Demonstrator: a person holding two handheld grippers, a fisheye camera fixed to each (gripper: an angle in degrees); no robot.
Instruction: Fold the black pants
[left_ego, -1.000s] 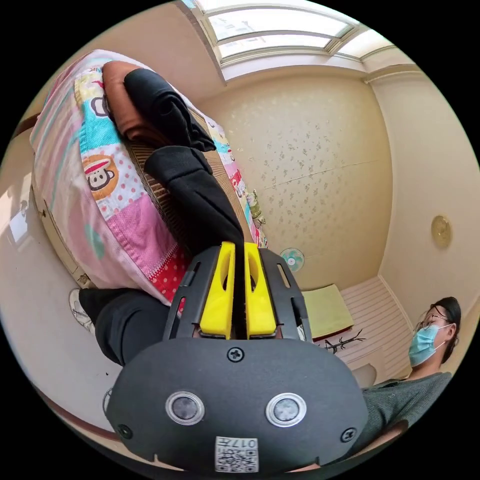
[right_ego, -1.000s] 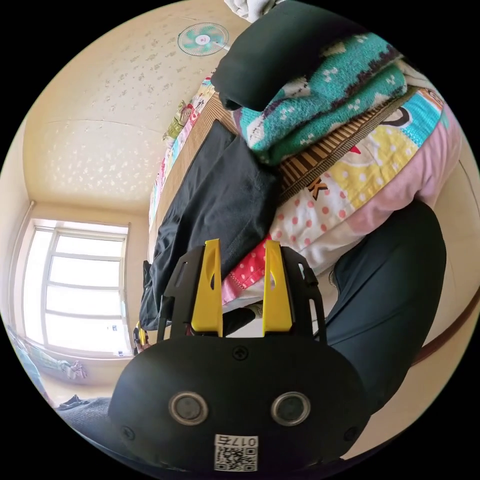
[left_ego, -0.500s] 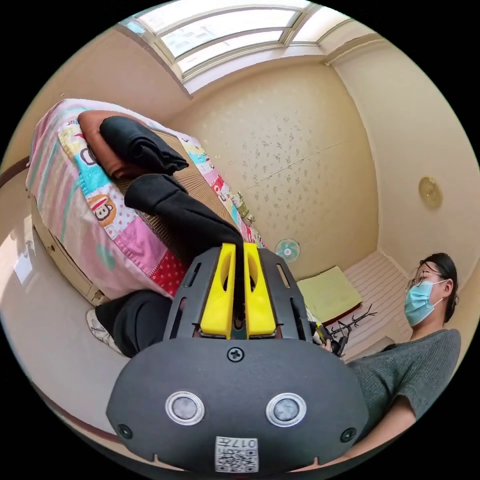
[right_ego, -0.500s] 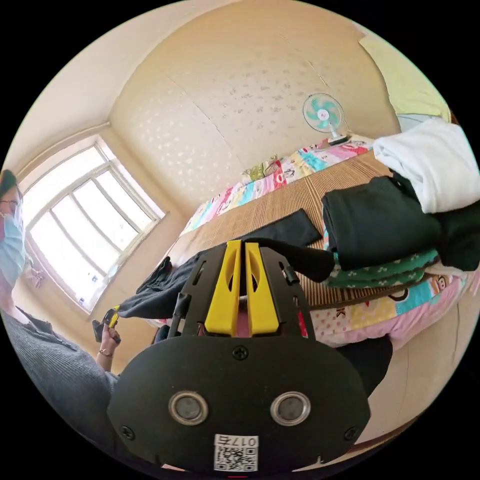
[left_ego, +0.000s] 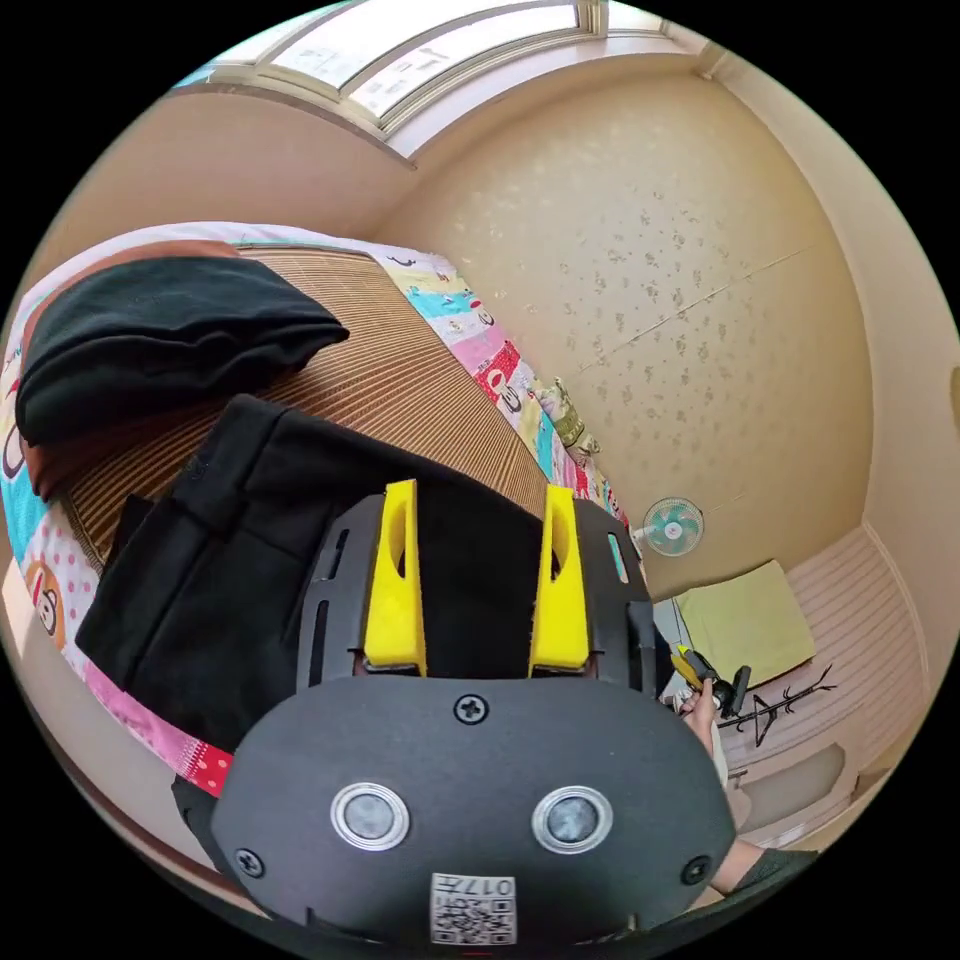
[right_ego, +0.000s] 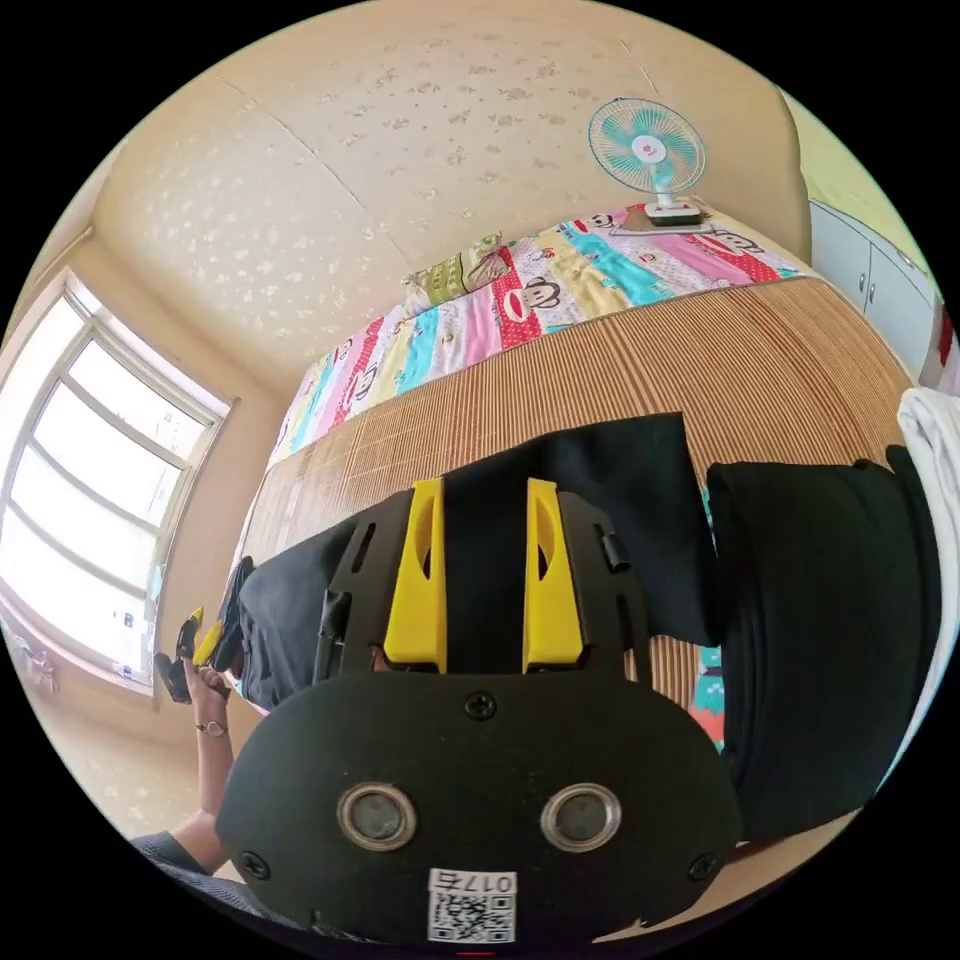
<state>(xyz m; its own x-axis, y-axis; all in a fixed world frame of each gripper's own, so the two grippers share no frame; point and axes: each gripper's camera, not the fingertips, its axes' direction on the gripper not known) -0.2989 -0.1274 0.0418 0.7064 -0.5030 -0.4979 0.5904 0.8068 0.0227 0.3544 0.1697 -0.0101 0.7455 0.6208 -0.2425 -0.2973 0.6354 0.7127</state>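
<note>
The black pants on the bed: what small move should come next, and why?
Probably lower both tools and close them on the near edge of the black pants. They lie flat on the brown striped bamboo mat, not yet folded. The left tool and the right tool both stand open over the cloth, gripping nothing.

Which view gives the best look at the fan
The right gripper view: the fan stands large at the far edge of the bed against the wall, blades and base clear. In the left gripper view the fan is small and distant, partly behind the bed's edge.
</note>
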